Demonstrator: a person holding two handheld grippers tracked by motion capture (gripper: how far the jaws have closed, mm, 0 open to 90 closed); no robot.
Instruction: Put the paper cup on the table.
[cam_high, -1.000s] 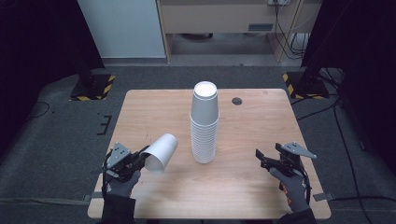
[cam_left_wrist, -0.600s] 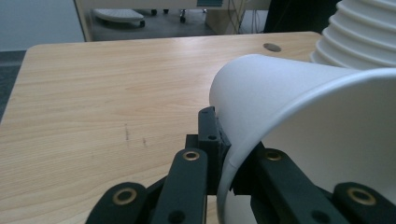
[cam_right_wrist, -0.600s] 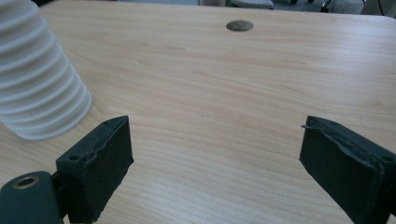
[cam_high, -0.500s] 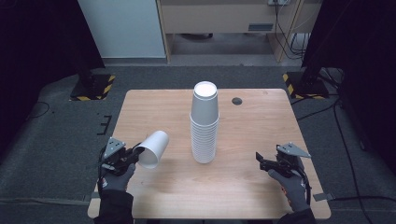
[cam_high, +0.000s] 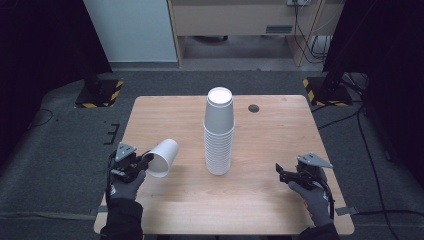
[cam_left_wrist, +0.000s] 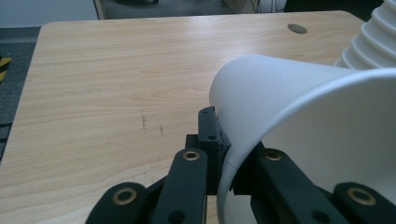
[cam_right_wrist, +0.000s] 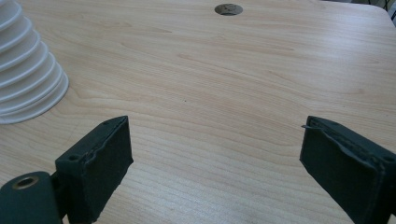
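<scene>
Held cup: white paper cup, smooth matte wall, tapered cone with a rolled rim; tilted on its side above the desk's left front part, mouth turned toward the left gripper.
Left gripper: black fingers clamped on the cup's rim, one inside the wall, one outside.
Cup stack: tall column of nested white cups, bottoms up, ribbed by stacked rims; stands upright at mid-desk, well apart from the held cup.
Right gripper: right gripper low over the right front corner; fingers parted, bare wood between them.
Desk: pale wood-grain desk, rounded corners, dark round grommet near the far edge.
Open room: bare wood either side of the stack.
Surround: grey carpet floor.
</scene>
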